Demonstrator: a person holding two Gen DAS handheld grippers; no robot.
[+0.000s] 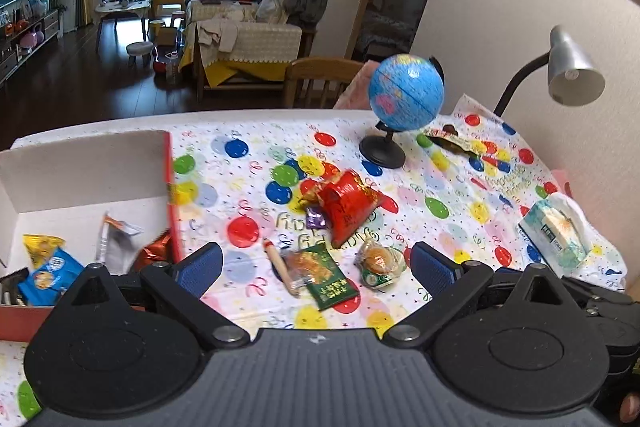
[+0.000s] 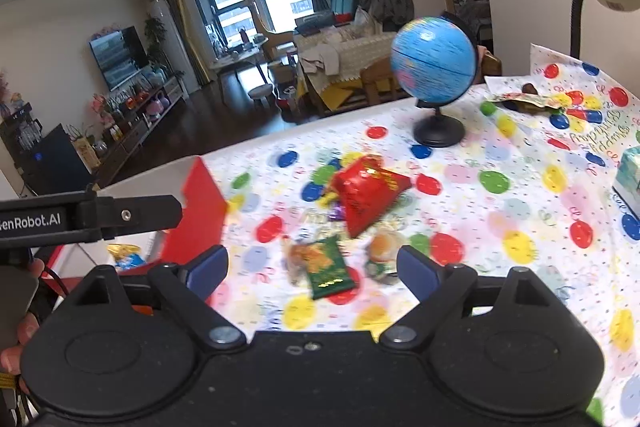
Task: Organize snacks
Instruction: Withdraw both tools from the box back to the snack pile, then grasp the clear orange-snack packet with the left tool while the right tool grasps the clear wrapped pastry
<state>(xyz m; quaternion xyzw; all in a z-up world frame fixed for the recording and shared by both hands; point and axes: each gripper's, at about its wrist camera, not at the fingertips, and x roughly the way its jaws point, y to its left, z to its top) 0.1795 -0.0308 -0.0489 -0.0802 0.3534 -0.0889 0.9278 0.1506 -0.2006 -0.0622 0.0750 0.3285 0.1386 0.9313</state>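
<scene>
Snacks on worktop [image 1: 280, 131]: both grippers, left [image 1: 316, 267] and right [image 2: 314, 267], are being held with jaws apart and empty above green packet [image 1: 330, 277], box [image 1: 80, 163] being kept alongside for sorting.

Table's got a balloon-print birthday tablecloth [image 1: 452, 187] over it. A blue globe [image 1: 406, 97] on a black stand sits toward the far edge, and a grey gooseneck desk lamp [image 1: 574, 71] leans in over the far right corner. A tissue box [image 1: 556, 233] is by the right edge. Behind the table there's a wooden chair [image 1: 320, 79], a cluttered sofa [image 1: 248, 31] and a TV [image 2: 116, 57].
</scene>
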